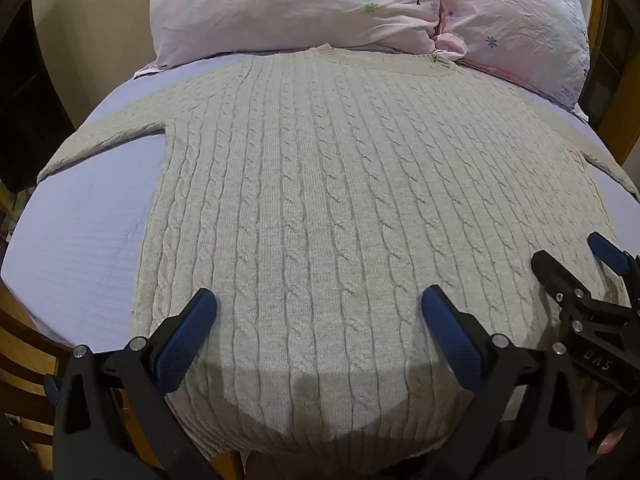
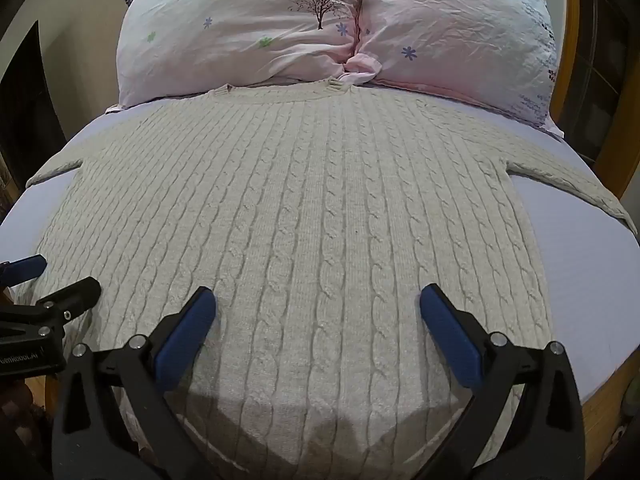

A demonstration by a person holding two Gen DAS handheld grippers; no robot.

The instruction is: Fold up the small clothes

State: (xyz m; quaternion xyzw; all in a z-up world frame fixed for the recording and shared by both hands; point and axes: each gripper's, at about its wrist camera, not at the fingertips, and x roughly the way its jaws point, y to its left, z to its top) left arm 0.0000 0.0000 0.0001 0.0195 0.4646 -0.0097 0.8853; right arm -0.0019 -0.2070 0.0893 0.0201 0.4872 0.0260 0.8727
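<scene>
**Left wrist view: sweater flat, nothing gripped**

Sweater (image 1: pixel 320 200) spread face-up on bed (image 1: pixel 80 240), collar far by pillows (image 1: pixel 300 4), hem near, sleeves out left and right. Left tongs (image 1: pixel 318 308) and right tongs (image 2: pixel 318 308) gaping wide above hem, holding nothing. Thick cable knit: probably soft, floppy, fairly heavy, stretchy, not slippery. Best pinched deep at shoulder seam and hem corner, both layers together.

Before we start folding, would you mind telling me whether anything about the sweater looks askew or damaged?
Nothing stands out: the sweater lies flat and face up on the bed, sleeves spread, collar near the pillows; no holes or stains are visible.
</scene>
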